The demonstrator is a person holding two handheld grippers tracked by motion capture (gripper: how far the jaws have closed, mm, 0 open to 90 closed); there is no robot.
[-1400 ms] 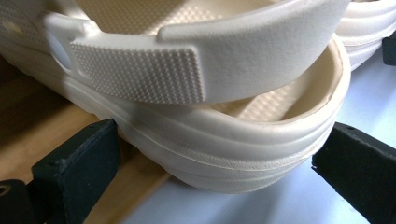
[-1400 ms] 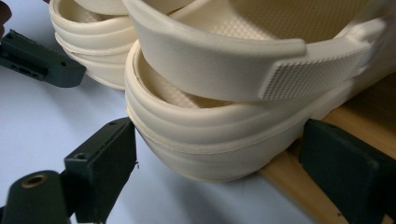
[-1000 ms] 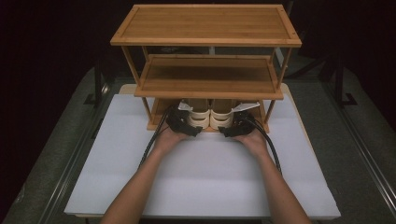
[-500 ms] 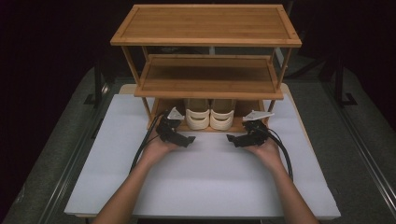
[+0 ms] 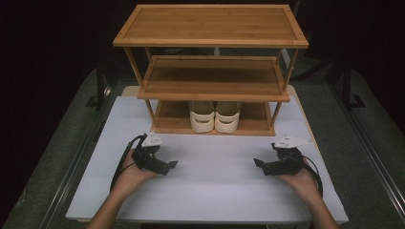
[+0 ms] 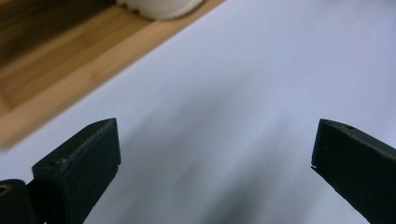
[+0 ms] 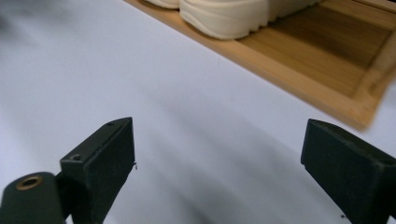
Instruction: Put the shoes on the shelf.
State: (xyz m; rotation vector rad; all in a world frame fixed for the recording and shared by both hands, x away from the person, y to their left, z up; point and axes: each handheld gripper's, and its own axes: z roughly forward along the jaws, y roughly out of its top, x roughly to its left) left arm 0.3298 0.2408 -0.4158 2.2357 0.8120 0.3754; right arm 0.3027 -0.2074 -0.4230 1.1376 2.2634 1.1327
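A white surface (image 5: 215,191) carries a wooden rack (image 5: 210,71) of three shelves, standing toward its far edge. The upper two shelves are bare. On the bottom shelf (image 5: 253,117) sits a pair of cream shoes (image 5: 215,119), side by side and touching, near the middle, their rounded ends facing the person.

The shoes are most likely what the work is about. They look light, with thick ribbed soles that should be fairly stiff and rubbery, so not slippery; the uppers are hidden under the shelf above and I cannot tell from here how soft they are. Nothing about them seems fragile. The low headroom under the middle shelf leaves little space to come in from above, so the sensible hold is on the near end of each shoe, pinching the sole and the rim above it, or across the sole's width, then drawing it straight out toward the person.

The left gripper (image 5: 165,167) rests low over the surface, well in front of the rack's left post, its fingers (image 6: 77,161) spread wide with nothing between them. The right gripper (image 5: 262,166) sits well apart from it on the other side, its fingers (image 7: 100,158) likewise spread and empty.
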